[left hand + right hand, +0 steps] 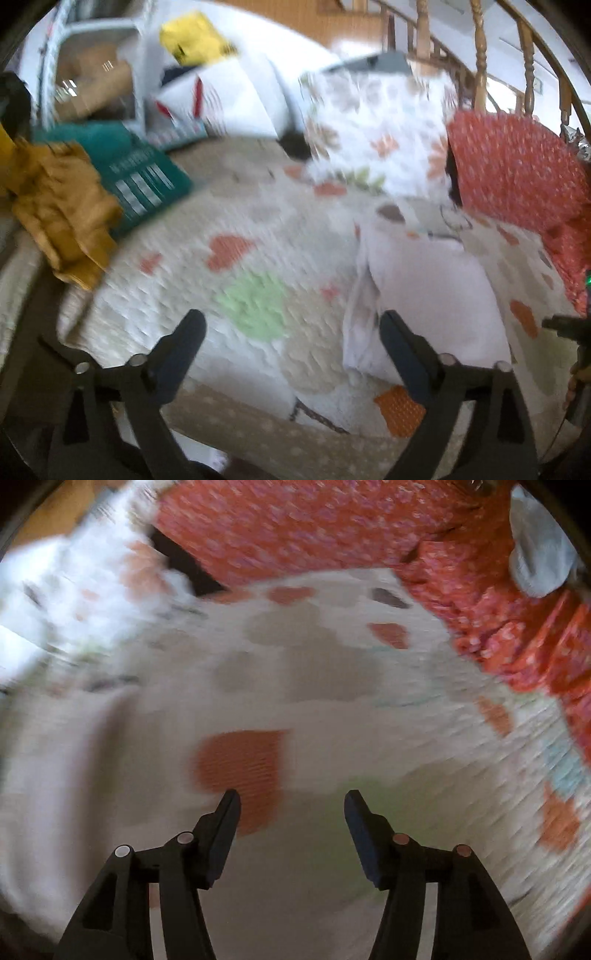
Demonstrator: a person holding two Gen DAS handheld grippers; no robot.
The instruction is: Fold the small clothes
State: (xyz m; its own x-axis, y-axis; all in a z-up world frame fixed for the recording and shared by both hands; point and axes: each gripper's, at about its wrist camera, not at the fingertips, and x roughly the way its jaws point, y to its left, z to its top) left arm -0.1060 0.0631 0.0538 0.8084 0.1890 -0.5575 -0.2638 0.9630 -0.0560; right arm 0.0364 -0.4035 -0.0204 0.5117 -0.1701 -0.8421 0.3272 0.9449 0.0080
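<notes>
Both claws hung empty over the quilt (258, 229), the left claw (291, 325) spread wide and the right claw (291, 801) parted too, nothing between the fingers of either. The white garment (424, 295) lay on the quilt just beside the left claw's right finger. A mustard cloth (62, 210) sat at far left by a teal basket (144, 177).

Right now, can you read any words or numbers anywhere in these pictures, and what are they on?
No text can be read for sure.
Teal basket: white marks on its side, too blurred to read.
Yellow package: small dark marks, too blurred to read.
White pillow: red and striped marks, no letters legible.
Quilt: only hearts and shapes, no words.
Right wrist view: too blurred, nothing written shows.
</notes>
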